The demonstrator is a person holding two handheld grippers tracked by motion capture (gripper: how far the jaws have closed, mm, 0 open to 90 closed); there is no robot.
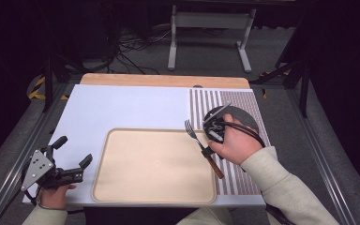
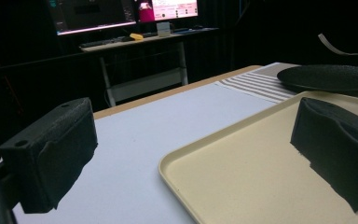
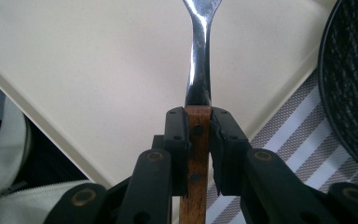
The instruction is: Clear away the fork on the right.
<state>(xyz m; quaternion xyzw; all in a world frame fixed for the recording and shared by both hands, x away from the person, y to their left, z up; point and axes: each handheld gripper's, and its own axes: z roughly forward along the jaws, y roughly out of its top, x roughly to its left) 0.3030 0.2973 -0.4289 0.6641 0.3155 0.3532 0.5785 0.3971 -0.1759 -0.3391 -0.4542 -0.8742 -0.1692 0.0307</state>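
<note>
Beige tray (image 1: 153,165) on white table (image 1: 122,110)

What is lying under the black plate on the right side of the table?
The black plate rests on a striped placemat, which lies on the table. The mat's part directly beneath the plate is covered and cannot be seen.

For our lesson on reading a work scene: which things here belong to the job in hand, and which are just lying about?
In the job:
- fork, wooden handle clamped in the right tongs
- beige tray below it

Lying about:
- black plate on the striped mat
- left tongs, open, holding nothing
</note>
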